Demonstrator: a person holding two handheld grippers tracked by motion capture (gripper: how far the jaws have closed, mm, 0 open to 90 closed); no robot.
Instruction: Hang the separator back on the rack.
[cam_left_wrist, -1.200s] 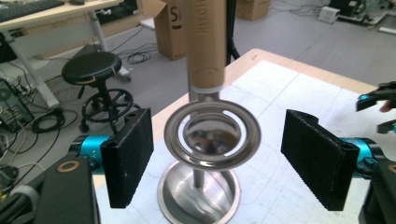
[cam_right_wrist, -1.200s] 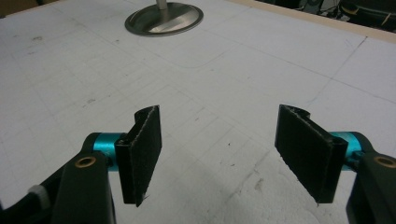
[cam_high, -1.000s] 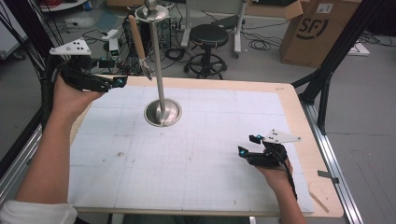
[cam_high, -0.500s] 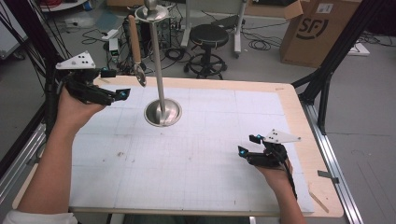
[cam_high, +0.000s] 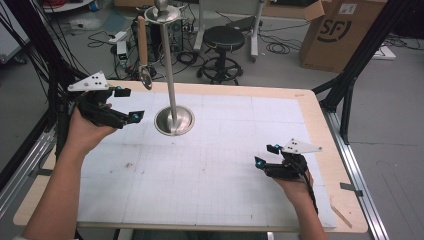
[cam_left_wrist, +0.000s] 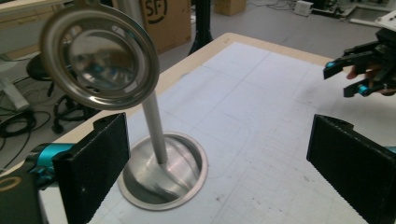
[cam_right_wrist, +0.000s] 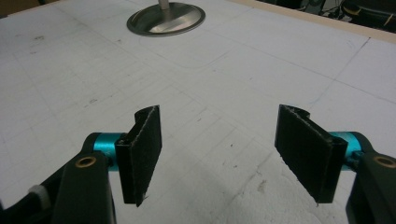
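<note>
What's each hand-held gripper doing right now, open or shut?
Left hand-held gripper: open, jaws just been opening, nothing between them.
Right hand-held gripper: open, empty.

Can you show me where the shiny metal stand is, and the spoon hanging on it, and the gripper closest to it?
metal stand (cam_high: 173, 121): high view, on its round base.
spoon (cam_high: 145, 79): high view, on its hanging bowl.
left gripper (cam_high: 128, 105): high view, midway between its open fingertips.

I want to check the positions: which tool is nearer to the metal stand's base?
Left. The left tool is just beside the stand base; the right tool rests far off near the table's opposite corner.
</note>
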